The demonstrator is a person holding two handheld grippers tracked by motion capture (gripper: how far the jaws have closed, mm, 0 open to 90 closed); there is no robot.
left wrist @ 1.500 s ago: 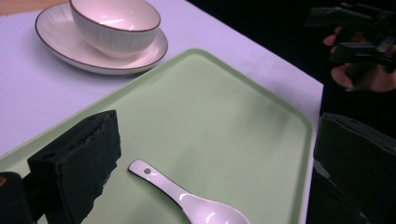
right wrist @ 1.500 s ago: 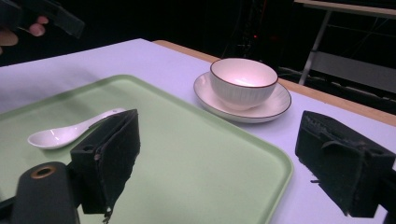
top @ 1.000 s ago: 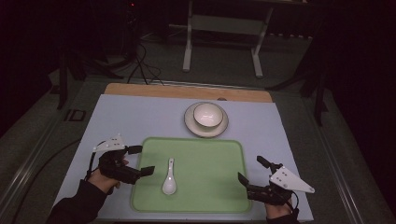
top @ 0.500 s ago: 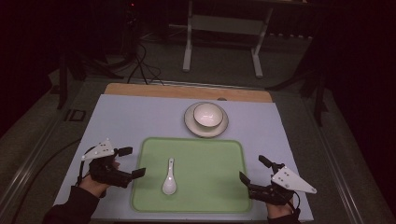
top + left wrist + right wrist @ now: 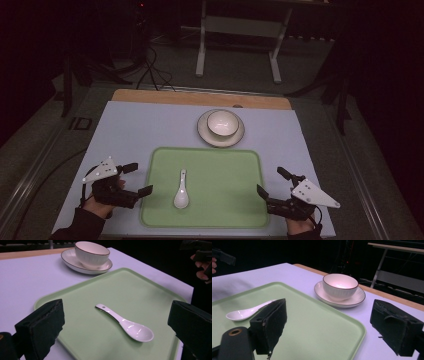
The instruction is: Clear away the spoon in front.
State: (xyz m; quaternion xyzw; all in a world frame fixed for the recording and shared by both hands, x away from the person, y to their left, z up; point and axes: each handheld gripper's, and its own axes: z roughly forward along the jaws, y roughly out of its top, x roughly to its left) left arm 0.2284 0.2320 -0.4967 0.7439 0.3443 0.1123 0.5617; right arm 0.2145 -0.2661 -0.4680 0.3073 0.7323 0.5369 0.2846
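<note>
Green tray (image 5: 220,200) under white spoon (image 5: 181,190), handle toward bowl (image 5: 222,123), lengthwise.

Black two-jawed left claw (image 5: 134,179) and right claw (image 5: 273,183), each topped by a grey three-cornered plate; dark sleeves.

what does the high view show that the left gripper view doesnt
The high view alone takes in the left gripper from outside, with its grey three-cornered plate, the metal stand legs on the floor beyond the table, and black cables.

The left gripper view alone gives a close look along that gripper's own two black fingers, spread wide apart with nothing between them.

Both share the white ceramic spoon lying on the pale green rectangular tray, the white ribbed bowl sitting on its white saucer, and the pale lilac tabletop.
</note>
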